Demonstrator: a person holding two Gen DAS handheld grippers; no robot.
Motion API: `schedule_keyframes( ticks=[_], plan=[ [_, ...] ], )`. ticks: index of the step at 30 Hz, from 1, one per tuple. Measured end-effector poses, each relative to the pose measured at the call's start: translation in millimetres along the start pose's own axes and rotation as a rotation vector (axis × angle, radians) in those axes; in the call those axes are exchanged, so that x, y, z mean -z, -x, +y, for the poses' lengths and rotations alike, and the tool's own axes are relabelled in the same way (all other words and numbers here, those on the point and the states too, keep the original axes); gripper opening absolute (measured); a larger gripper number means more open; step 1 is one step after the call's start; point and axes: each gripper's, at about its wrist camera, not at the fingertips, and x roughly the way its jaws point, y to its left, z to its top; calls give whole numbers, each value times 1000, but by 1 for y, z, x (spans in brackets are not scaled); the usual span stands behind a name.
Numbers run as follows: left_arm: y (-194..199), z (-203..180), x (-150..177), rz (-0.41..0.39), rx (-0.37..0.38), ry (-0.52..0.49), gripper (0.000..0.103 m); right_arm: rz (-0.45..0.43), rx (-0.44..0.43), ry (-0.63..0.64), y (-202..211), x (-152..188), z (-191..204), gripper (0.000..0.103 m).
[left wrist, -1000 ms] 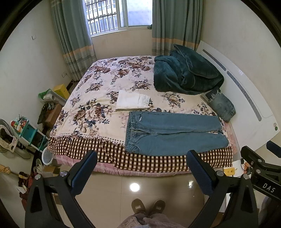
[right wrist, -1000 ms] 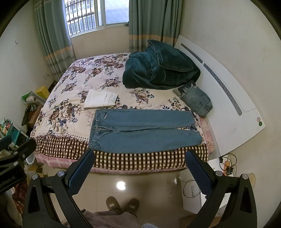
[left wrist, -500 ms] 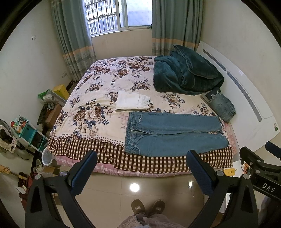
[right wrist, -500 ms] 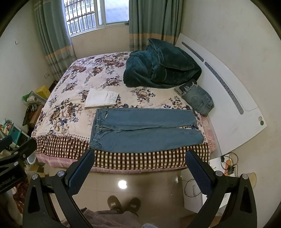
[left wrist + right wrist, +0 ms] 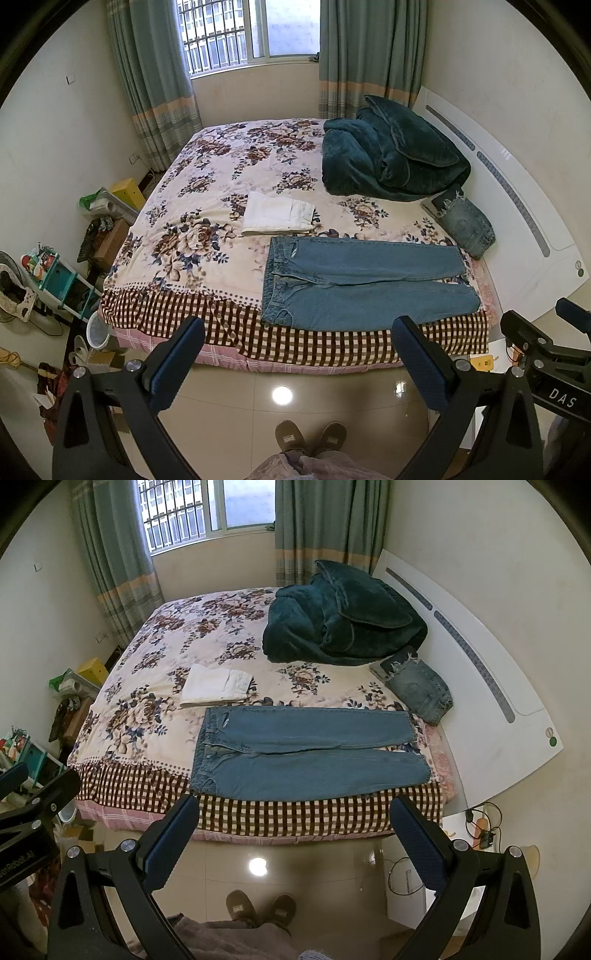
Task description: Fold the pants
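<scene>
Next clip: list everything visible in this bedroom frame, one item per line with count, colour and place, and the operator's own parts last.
Flat denim jeans: 1, blue, spread along the bed's near edge, waistband to the left.
Folded white garment: 1, white, just beyond the jeans' waistband.
Folded denim jeans: 1, faded blue, by the headboard.
Plush blanket: 1, dark teal, bunched at the bed's far right.
Floral bedspread: 1, cream with brown flowers, checked border, covering the bed.
Headboard: 1, white, on the right.
Curtains: 2, grey-green, flanking the barred window.
Yellow box: 1, floor left of the bed.
Slippers: 2, brown, on the tiled floor.
Left gripper: 1, black with blue pads, open, over the floor.
Right gripper: 1, same, open.
</scene>
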Motion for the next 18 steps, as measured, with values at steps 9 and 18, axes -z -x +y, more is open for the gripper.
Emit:
schedule_keyframes(
  ticks=[9,18],
  plan=[
    [1,-4,-7,3,2,1,103,2,-2,0,-1,-1,1,103],
    [2,-5,-9,2,1,2,103,0,-5,0,-1,-3,2,103]
  ],
)
